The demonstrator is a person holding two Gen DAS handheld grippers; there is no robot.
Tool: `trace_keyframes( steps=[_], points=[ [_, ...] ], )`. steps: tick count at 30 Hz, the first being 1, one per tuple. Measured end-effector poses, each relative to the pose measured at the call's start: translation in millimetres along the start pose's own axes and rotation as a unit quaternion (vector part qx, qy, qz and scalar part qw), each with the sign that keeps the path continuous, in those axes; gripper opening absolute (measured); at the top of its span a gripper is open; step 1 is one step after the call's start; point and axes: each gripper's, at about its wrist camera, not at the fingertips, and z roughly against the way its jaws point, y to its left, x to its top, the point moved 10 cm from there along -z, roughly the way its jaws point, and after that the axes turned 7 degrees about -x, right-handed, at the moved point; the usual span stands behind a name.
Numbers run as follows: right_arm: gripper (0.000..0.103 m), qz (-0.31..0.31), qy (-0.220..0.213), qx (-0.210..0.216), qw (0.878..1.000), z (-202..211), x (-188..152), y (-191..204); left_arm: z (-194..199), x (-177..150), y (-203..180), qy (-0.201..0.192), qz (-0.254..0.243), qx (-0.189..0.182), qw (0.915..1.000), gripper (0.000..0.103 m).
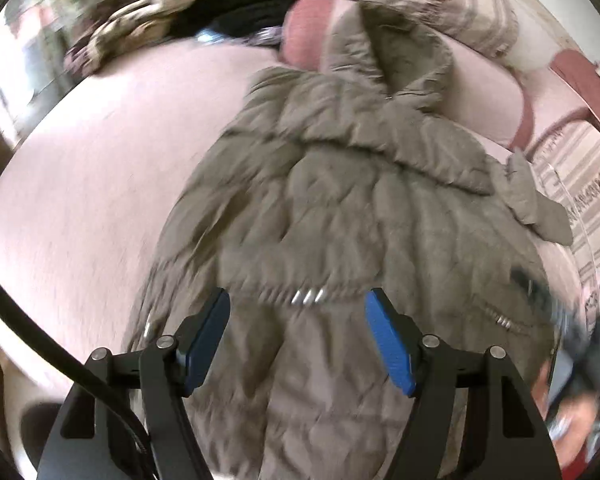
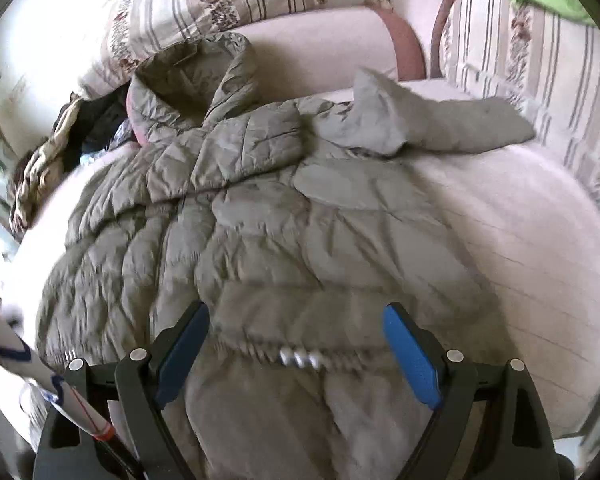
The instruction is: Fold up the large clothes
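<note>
Quilted olive-grey hooded jacket (image 2: 236,224) spread on a pale pink sofa seat (image 2: 520,240), viewed from both wrist cameras. The jacket lies roughly flat with its hood (image 2: 196,80) at the far end against the striped floral back cushion (image 2: 204,4) and its hem toward the cameras, so that the long axis runs from the near edge of the seat away to the backrest; it points hood-first, away from the person. One sleeve (image 2: 432,120) is thrown outward to the right across the seat toward a second striped cushion (image 2: 532,92); the other sleeve appears already laid across the chest, though the folds make this uncertain. The left gripper (image 1: 298,340) and the right gripper (image 2: 296,352) both hover over the lower body of the jacket, each with its blue-padded fingers spread apart and nothing between them; a row of metal snaps or zip teeth (image 2: 300,358) lies just beyond the fingertips. Judged from this layout, the step in hand is the approach for a sleeve or side fold, with no grasp yet made. The next move probably calls for the right gripper to reach to the outflung sleeve, close on its cuff end, and carry it across the chest, while the left gripper holds the padded body in place. A heap of other garments (image 2: 60,148) lies at the far left of the seat, apart from the work. Motion blur softens the left view.
</note>
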Motion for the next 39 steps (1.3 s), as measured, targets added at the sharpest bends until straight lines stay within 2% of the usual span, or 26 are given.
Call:
trace_keyframes(
  steps=[1,3,4,11,14,15,16,17,18,21,22,24,26,29,31,34,36,39],
  points=[
    [0.091,-0.006,0.006,0.001,1.000,-8.7,5.3,1.6,1.6,-9.5,3.6,-0.003,0.008,0.004,1.0000,0.069],
    [0.079,-0.021,0.028,0.003,0.999,-32.5,20.6,4.6,5.5,-28.0,13.1,-0.014,0.026,0.009,0.9995,0.069],
    [0.077,-0.035,0.044,0.010,0.998,-46.8,29.6,6.5,7.2,-35.7,15.2,-0.019,0.029,0.008,0.9994,0.070],
    [0.077,-0.138,0.090,0.030,0.986,-122.9,85.2,18.3,-12.0,-66.7,20.6,-0.006,0.011,0.032,0.9994,0.071],
    [0.075,-0.143,0.093,0.029,0.985,-142.8,104.2,33.0,-11.4,-68.2,19.2,-0.020,-0.014,0.053,0.9983,0.071],
    [0.051,-0.134,0.097,0.031,0.986,-147.6,109.1,39.2,-12.1,-68.8,18.9,-0.021,-0.018,0.057,0.9980,0.071],
    [0.033,-0.125,0.107,0.035,0.986,-152.1,111.0,44.7,-12.9,-70.2,18.6,-0.021,-0.023,0.060,0.9977,0.071],
    [0.020,-0.125,0.107,0.029,0.986,-153.0,113.3,44.4,-13.9,-71.3,18.3,-0.022,-0.027,0.065,0.9973,0.071],
    [0.017,-0.126,0.097,0.020,0.987,-152.2,117.6,39.4,-15.1,-72.2,18.0,-0.024,-0.033,0.071,0.9966,0.071],
    [0.016,-0.106,0.085,-0.019,0.991,-156.8,120.5,24.6,-17.3,-73.5,15.5,-0.028,-0.046,0.085,0.9950,0.071],
    [0.017,-0.097,0.083,-0.021,0.992,-156.1,120.1,23.4,-16.8,-73.8,14.6,-0.029,-0.048,0.086,0.9947,0.071],
    [0.033,-0.077,0.070,-0.016,0.994,-144.7,120.1,19.1,-14.6,-73.8,13.6,-0.030,-0.049,0.090,0.9943,0.071],
    [0.040,-0.075,0.057,-0.015,0.995,-130.2,121.0,7.6,-12.4,-73.8,12.3,-0.029,-0.050,0.096,0.9937,0.071],
    [0.041,-0.089,0.036,0.009,0.995,-101.3,121.7,-25.9,-4.2,-72.7,4.2,-0.024,-0.058,0.098,0.9932,0.071],
    [0.042,-0.107,0.027,0.005,0.994,-86.9,121.2,-65.4,2.5,-69.3,-3.0,-0.027,-0.064,0.095,0.9930,0.071],
    [0.042,-0.151,0.024,-0.026,0.988,-85.7,118.0,-135.8,13.0,-61.4,-12.7,-0.039,-0.067,0.094,0.9925,0.071],
    [0.042,-0.195,0.029,-0.052,0.979,-92.2,113.4,-190.5,16.9,-55.9,-19.1,-0.040,-0.069,0.088,0.9929,0.071],
    [0.042,-0.266,0.039,-0.051,0.962,-103.7,107.9,-249.9,15.5,-51.8,-22.6,-0.029,-0.060,0.081,0.9945,0.071]
  ],
)
